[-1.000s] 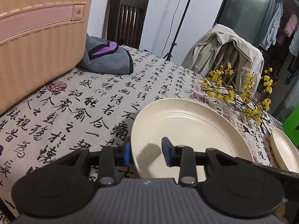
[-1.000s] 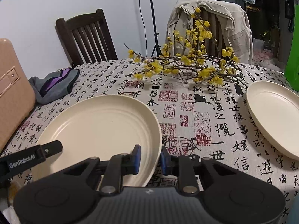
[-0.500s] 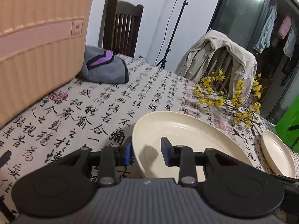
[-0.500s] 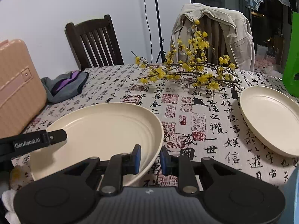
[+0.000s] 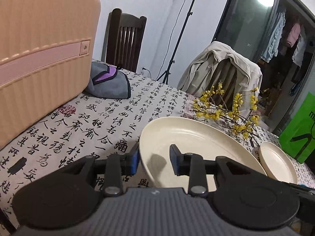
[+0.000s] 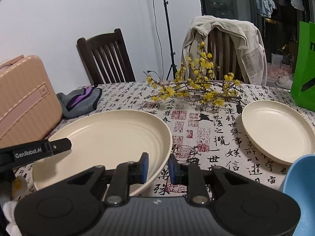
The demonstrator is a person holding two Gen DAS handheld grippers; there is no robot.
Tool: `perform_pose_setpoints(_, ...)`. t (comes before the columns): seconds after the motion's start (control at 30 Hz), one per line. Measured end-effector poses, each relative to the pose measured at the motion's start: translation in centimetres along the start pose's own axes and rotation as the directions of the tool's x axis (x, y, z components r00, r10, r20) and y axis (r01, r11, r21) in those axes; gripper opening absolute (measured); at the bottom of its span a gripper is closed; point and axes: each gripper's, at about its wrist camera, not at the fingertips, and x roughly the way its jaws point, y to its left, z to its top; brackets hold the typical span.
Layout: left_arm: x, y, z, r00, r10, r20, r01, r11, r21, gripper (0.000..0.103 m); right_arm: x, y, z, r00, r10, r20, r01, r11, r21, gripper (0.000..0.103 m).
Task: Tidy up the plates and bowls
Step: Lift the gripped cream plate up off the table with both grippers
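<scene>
We hold the large cream plate (image 6: 102, 143) by its rim with both grippers: the right gripper (image 6: 157, 167) has its jaws closed on the near right edge, low in the frame's middle, and the left gripper (image 5: 154, 160) straddles the opposite edge, its jaws narrowed around the rim though the inner pad looks a little off the surface. To do this carry well, we judge both hands should rise together and keep the plate level, so that neither rim slips, and clear the yellow flower branches (image 6: 196, 90) on the way to the smaller cream plate (image 6: 279, 133) at right. We count two cream plates, one blue bowl (image 6: 301, 192) at the lower right corner, and two chairs.
</scene>
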Motion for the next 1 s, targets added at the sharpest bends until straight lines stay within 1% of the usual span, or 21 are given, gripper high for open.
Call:
perform_pose_setpoints(0.2,-1.7,-0.4,0.0,1.0,-0.007,0.018,0.007,1.0,0.009,0.032,-1.5,0.0,-0.4,1.0,0.006,0.017,-0.006,1.0,0.009,0.021)
perform_pose_setpoints(1.0,-6.9,-0.7,-1.5,0.998,-0.042,0.043,0.04,0.999,0.034,0.032,-6.6,0.1,-2.7,0.999,0.017,0.048,-0.018,0.999,0.029,0.021)
